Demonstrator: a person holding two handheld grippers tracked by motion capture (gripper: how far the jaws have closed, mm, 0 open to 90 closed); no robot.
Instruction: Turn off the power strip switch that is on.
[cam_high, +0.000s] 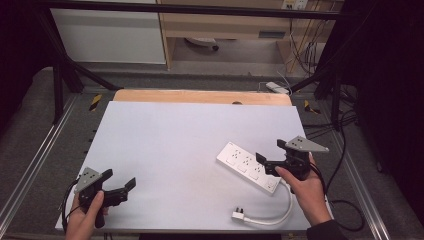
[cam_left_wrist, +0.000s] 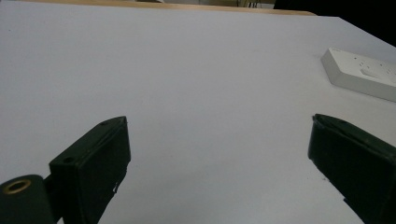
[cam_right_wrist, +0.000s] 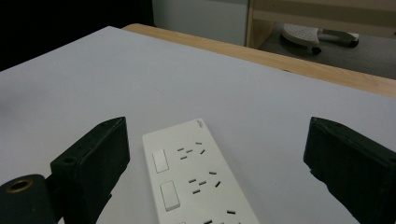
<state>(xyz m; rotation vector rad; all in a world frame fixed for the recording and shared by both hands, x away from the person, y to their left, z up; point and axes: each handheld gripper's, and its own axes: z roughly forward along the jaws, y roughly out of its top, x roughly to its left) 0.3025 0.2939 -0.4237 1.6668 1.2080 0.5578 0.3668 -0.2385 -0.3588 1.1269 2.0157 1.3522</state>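
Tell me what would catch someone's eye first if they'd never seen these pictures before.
Probably the white power strip lying at an angle on the right of the pale table, its cord curling to a plug by the near edge. The right gripper hangs open over its near end, while the left gripper waits open over bare tabletop at the near left.

Only the power strip (cam_high: 248, 166) and its plug (cam_high: 238, 215) obstruct the table's (cam_high: 165, 140) right side.
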